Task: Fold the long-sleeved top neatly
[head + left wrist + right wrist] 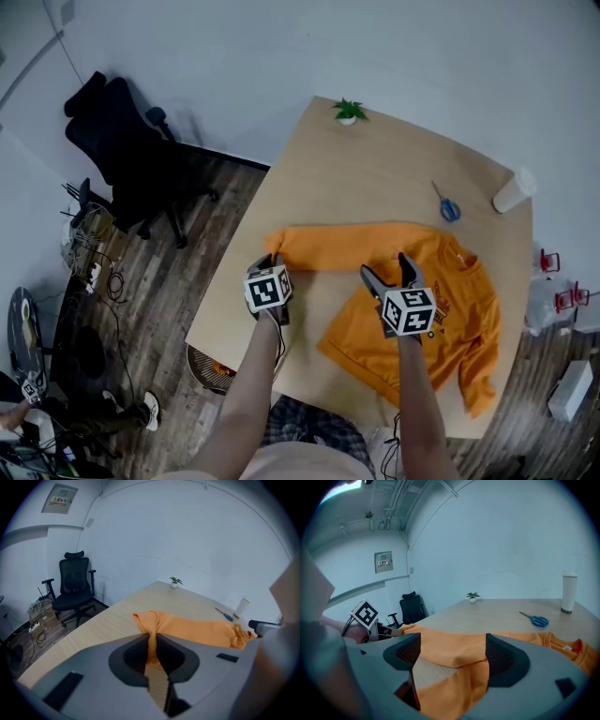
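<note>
**Cuff in your left jaws, sleeve running off to your right**

Your left gripper [152, 641] is closed almost fully on the cuff end of the sleeve [342, 246]. In the left gripper view a thin ridge of orange cloth is pinched between the pads.

Your right gripper [454, 653] stands wide open. Orange cloth lies in the gap between its jaws, but the pads press on nothing.

The long-sleeved top [427, 305] lies on the table [375, 159]. Its body is at your right, near the table's near edge. The one sleeve is stretched out flat toward your left.

- **Long axis:** the sleeve runs straight across in front of you, from the pinched cuff to the shoulder beyond your right gripper.
- **Left gripper:** it sits at the far-left tip of that line, near the table's left edge.
- **Right gripper:** it sits partway along the line, about where the sleeve meets the body.

Your left hand is therefore the nearer one to the free end, and the body lies to the right of both hands. The fold probably calls for carrying the cuff rightward along the sleeve's own line and onto the body. Your right jaws are placed to hold down the crease.

The scissors [448, 207] and the cup [514, 191] lie well apart from the cloth, on the far side.
</note>
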Motion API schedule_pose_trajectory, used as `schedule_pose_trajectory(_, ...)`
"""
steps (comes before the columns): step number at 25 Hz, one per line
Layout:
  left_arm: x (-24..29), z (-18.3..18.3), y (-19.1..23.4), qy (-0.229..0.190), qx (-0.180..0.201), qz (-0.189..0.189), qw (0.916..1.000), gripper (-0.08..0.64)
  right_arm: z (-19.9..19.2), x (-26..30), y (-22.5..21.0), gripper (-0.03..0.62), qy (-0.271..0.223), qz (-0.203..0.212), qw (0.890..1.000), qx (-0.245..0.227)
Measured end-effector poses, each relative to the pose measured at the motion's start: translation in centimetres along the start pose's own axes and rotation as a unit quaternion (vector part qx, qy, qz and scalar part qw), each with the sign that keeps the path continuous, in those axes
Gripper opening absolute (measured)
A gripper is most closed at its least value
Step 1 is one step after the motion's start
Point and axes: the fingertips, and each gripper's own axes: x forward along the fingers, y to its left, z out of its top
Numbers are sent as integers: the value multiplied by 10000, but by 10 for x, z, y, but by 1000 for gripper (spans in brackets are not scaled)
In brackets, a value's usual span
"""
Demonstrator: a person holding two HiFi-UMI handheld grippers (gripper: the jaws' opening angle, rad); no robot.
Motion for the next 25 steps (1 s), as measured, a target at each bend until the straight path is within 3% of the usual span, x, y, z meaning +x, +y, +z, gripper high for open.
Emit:
schedule_pose_trajectory(4,-8,21,-15,-319,190,-118,9992,40,-1,-17,-15,419,-69,-191,9998,89)
schedule_pose_trajectory(9,-21,67,-61,-890,590,-564,9927,38,1,-52,-43,419,-218,-566,9979,242)
schedule_pose_trajectory(17,-42,120,-177,-1511,1284,-1415,9699,38,-14,-120,-92,417,-334,-1248,9902,525)
schedule_pose_trajectory(25,-48,100,-298,-1409,1863,-2353,9434,40,-40,-186,-134,416,-396,-1843,9785,831)
